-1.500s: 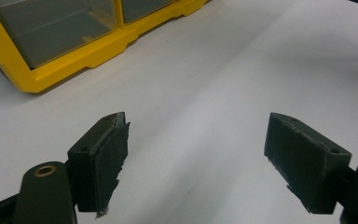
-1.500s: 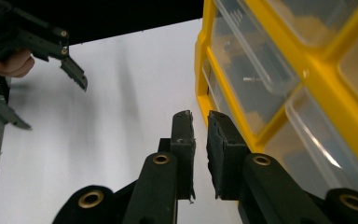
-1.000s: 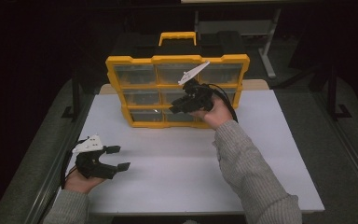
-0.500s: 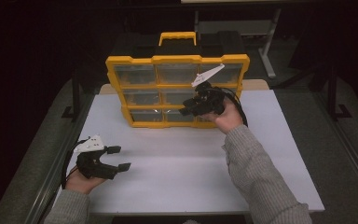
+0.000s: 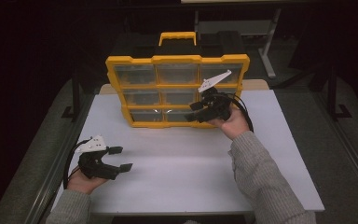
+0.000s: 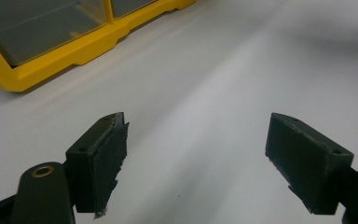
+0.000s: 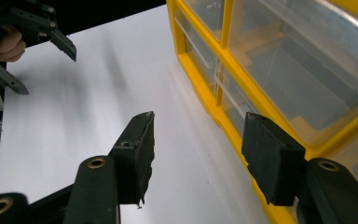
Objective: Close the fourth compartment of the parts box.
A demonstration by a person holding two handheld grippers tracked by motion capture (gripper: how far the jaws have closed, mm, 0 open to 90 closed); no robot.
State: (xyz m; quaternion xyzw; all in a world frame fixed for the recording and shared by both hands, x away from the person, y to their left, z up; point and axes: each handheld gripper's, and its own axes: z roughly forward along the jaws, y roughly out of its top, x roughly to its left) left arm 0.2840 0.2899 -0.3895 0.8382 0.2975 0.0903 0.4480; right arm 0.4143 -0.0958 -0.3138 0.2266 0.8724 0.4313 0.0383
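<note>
Jaws of the right gripper [image 5: 196, 111] stand partly apart with nothing between them; they have just been opening. In the right gripper view its gap [image 7: 198, 154] frames bare white table [image 7: 98, 107], with the yellow frame of the organizer [image 7: 223, 65] running from 12 o'clock down to 4 o'clock, close beside the right-hand jaw but not pinched by it. From the high view this gripper hovers at the organizer's lower right drawers, at about 2 o'clock from the table's middle.

Jaws of the left gripper [image 5: 120, 157] are spread wide and empty. In the left gripper view the gap [image 6: 196, 154] shows only the table surface, with a corner of the organizer [image 6: 51, 51] at 10 o'clock, well apart. This gripper sits low near the table's edge at 8 o'clock in the high view.

The organizer [image 5: 177, 91] stands tilted on its edge at 12 o'clock on the table [image 5: 177, 168], its clear drawers facing the person, a yellow handle [image 5: 177, 37] on top.
</note>
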